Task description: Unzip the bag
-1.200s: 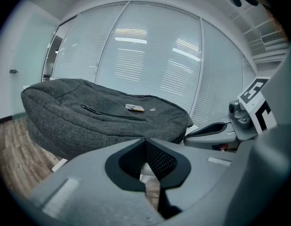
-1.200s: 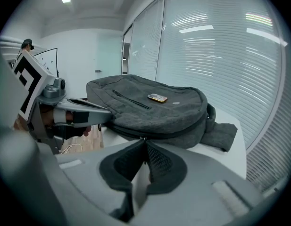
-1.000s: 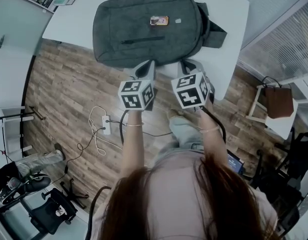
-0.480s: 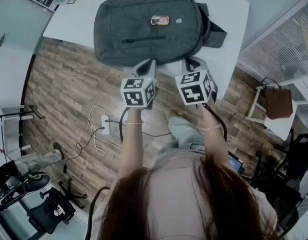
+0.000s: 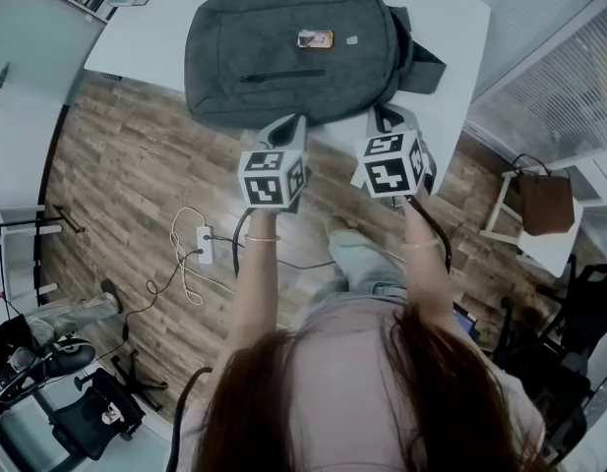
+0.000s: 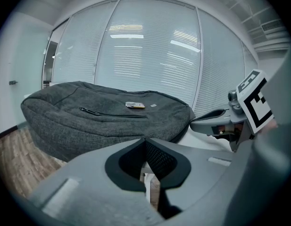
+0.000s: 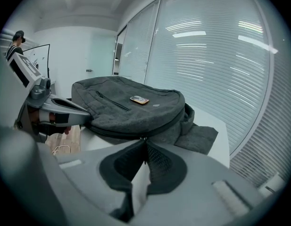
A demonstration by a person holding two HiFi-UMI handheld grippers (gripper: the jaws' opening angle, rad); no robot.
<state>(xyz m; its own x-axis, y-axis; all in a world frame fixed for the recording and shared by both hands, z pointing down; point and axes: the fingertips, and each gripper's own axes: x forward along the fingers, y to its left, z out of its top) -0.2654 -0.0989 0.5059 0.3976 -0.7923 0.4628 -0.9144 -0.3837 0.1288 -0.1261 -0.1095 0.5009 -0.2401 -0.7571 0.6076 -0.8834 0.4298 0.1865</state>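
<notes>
A grey backpack (image 5: 293, 52) lies flat on the white table (image 5: 451, 28), its front pocket zip facing up. Its main zip runs as a dark band along the near edge (image 7: 136, 128). My right gripper (image 5: 387, 118) is at the bag's near right corner, beside the strap. Its jaws are shut, with a small metal zip pull (image 7: 143, 137) pinched at their tips. My left gripper (image 5: 288, 126) is shut at the bag's near edge, and nothing shows between its jaws (image 6: 145, 140). The two grippers stand side by side.
A small orange label (image 5: 314, 39) sits on the bag's top. The table's near edge runs just under both grippers. A power strip with cables (image 5: 207, 244) lies on the wooden floor. A brown bag (image 5: 549, 200) hangs on a small white stand at the right.
My right gripper has slid to the right and a little farther away along the bag's near edge. The left gripper and the bag have stayed put.
</notes>
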